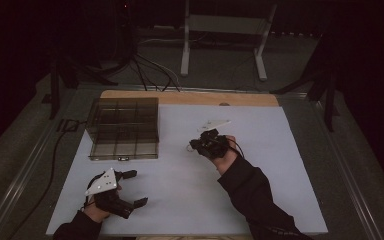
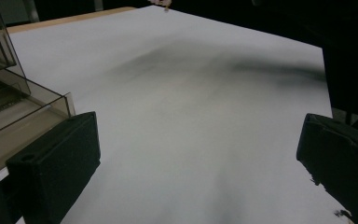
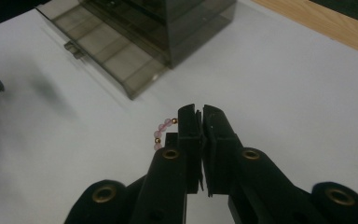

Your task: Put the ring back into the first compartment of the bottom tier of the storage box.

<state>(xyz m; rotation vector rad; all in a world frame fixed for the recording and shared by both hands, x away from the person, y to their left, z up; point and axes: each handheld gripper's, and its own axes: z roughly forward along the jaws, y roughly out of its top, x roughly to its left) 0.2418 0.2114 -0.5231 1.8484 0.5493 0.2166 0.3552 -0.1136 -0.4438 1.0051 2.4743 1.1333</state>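
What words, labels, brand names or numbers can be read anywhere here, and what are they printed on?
None can be read.
Smoky transparent plastic compartment box: no label or print visible.
White table mat: plain, unmarked.
Grey three-cornered plate on the left gripper: blank.
Right gripper, shut on a string of pink and gold beads: black jaws with brass-coloured rivets, no lettering.
Background beyond the table: too dark to tell.

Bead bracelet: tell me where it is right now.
In the right gripper view the bead bracelet is pinched in the shut right gripper, looping out to its left above the white table, short of the smoky drawer box.
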